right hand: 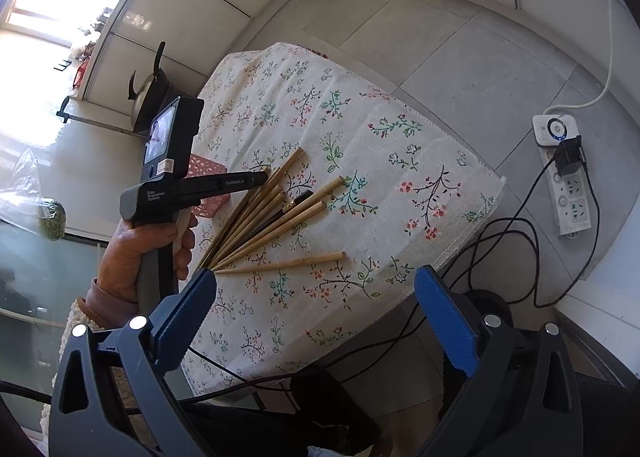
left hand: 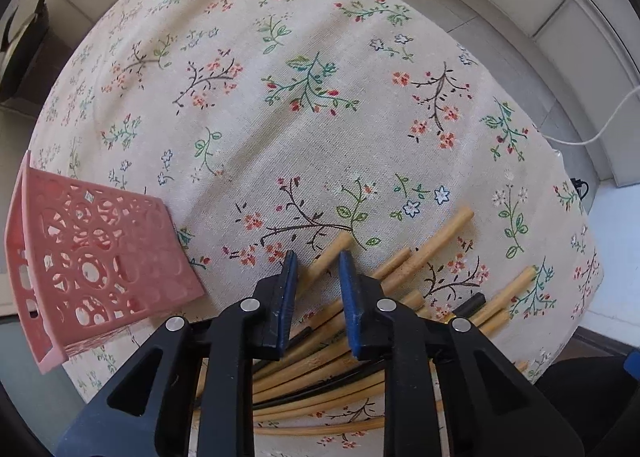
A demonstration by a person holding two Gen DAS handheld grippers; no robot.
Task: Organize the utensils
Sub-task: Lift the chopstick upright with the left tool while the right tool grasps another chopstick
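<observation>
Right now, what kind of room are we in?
Probably a home kitchen or dining corner. A floral tablecloth covers a small table holding chopsticks, a pot sits nearby, and a power strip lies on the tiled floor.

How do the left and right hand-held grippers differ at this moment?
The left hand-held gripper has its jaws narrowed around a bamboo chopstick; the right hand-held gripper stands wide open with nothing between its jaws. The left is down at the chopstick pile on the floral cloth; the right hangs back off the pile. Both have blue pads on black frames.
</observation>
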